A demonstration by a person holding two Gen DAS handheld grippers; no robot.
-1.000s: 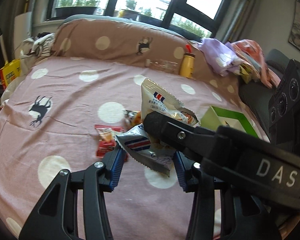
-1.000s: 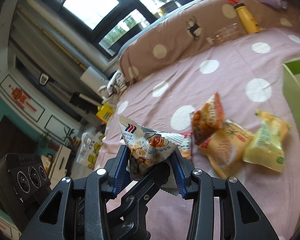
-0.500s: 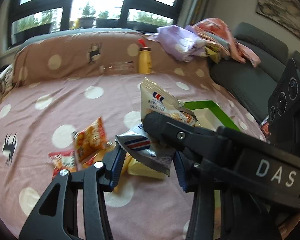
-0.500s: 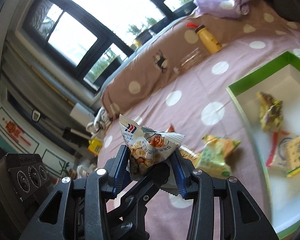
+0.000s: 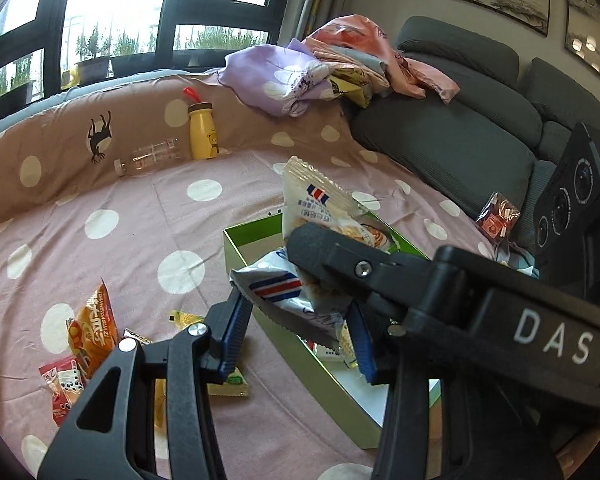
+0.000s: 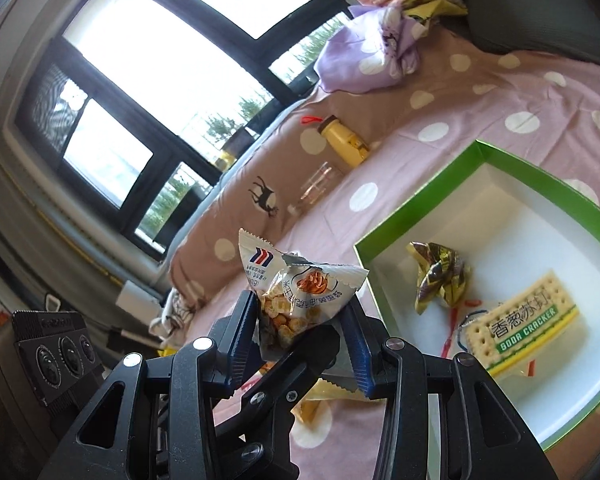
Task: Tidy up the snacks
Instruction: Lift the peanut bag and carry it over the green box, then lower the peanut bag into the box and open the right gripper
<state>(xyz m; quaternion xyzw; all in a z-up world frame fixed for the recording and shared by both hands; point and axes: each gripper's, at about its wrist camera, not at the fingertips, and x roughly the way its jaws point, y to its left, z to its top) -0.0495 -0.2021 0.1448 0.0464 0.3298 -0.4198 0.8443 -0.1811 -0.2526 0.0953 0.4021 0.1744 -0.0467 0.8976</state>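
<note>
Closest in, the right hand-held gripper (image 6: 300,336) has its blue pads clamped on a snack packet (image 6: 296,284), a white pouch with little round biscuits showing through its lower part. In the left wrist view that same packet (image 5: 320,208) stands up above the right gripper's black body, over the near end of the green box (image 5: 252,240).

The left hand-held gripper (image 5: 296,328) has a second white packet (image 5: 288,292), marked with red and blue stripes, between its pads; whether the pads are actually pinching it I cannot tell, since the right gripper's arm crosses in front.

Just beyond, the green box (image 6: 420,204) sits open on the bed, white inside. In it lie a crumpled gold wrapper (image 6: 440,276) and a pack of soda crackers (image 6: 528,320), side by side and slightly apart.

On the pink spotted bedsheet (image 5: 140,208) to the left of the box lie loose snacks: an orange bag (image 5: 94,328), a red packet (image 5: 62,388) touching its lower edge, and a yellow-green packet (image 5: 232,384) partly hidden behind the left gripper's finger.

Further back, against the brown spotted bolster (image 5: 60,152), a yellow bottle (image 5: 202,132) with a red cap stands upright, and a clear bottle (image 5: 148,158) lies on its side just beside it. A heap of purple and pink clothes (image 5: 324,72) rests on the end of the grey sofa (image 5: 452,136), with a small red packet (image 5: 498,216) at the sofa's edge.
</note>
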